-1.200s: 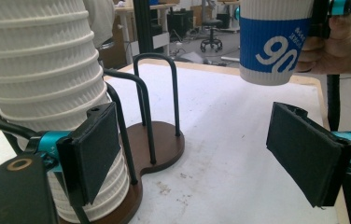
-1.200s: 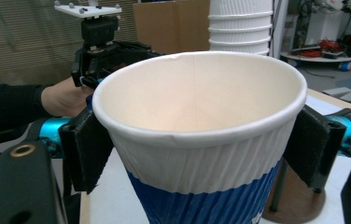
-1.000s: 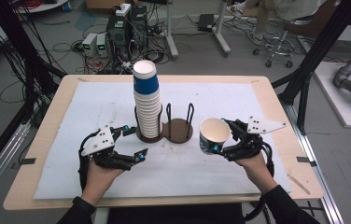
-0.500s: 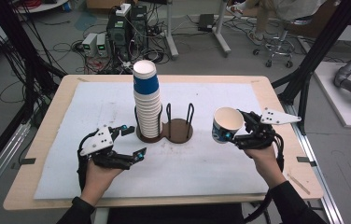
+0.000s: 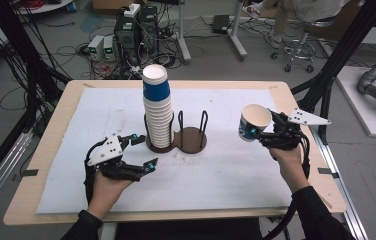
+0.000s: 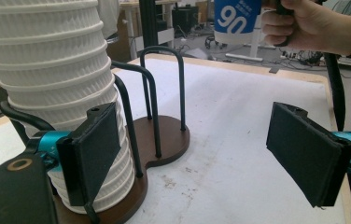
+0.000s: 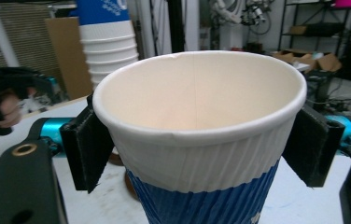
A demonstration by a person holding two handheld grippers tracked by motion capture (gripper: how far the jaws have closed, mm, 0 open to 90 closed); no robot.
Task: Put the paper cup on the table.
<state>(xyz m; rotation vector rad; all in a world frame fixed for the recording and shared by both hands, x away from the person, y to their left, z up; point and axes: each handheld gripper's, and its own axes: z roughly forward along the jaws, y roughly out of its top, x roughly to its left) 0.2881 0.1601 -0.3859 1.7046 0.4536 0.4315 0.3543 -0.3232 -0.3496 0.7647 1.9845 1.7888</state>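
Blue-and-white ribbed paper cup point(image 5: 252, 122), white ribbed cup stack point(image 5: 158, 112), dark brown holder base point(image 5: 191, 141).

stack: tall stack of ribbed paper cups point(image 5: 158, 110) in left bay of brown two-bay wire cup holder point(image 5: 192, 139)
holder: mid-table on white paper sheet point(image 5: 256, 175)
single ribbed paper cup point(image 5: 252, 121): right of holder, above the sheet

The paper cup point(image 6: 237, 21) bears white "90" on its blue band (smaller print above unreadable).

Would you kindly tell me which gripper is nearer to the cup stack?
Left. The left gripper sits open just beside the cup stack; the right gripper holds a cup farther off.
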